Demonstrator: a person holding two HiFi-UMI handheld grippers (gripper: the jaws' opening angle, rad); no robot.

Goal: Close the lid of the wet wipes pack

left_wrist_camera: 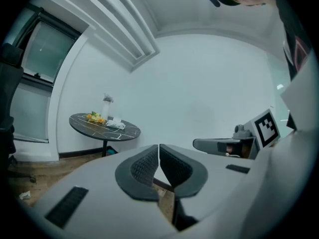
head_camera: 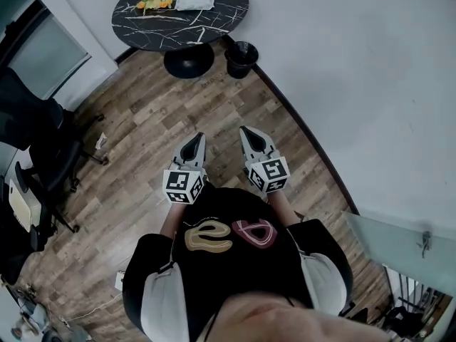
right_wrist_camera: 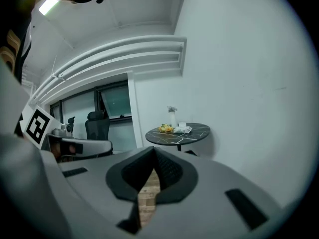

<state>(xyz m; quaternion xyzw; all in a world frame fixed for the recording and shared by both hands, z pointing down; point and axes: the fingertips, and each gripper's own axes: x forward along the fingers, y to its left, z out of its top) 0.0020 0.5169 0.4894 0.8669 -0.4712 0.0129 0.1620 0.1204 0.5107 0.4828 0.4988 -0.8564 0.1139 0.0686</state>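
2 handheld grippers, the left gripper [head_camera: 193, 145] and the right gripper [head_camera: 256, 141], hang close to the person's chest over a wood floor [head_camera: 149, 127], each with its jaws pressed together at the tips and nothing held between them, as both gripper views confirm. The wet wipes pack [head_camera: 194, 0] lies well apart from them, on the far side of a round black marble-patterned table [head_camera: 146, 35] that stands against the white wall, beside a small yellow-and-green arrangement [head_camera: 155, 1] and a pale bottle [left_wrist_camera: 106, 106]. From this distance no view shows whether the pack's lid stands open or already lies flat. Judging by the gap between person and table, the task has not begun: the approach, the reach and the press on the lid all remain. A black bin [head_camera: 241, 58] sits at the table's foot.
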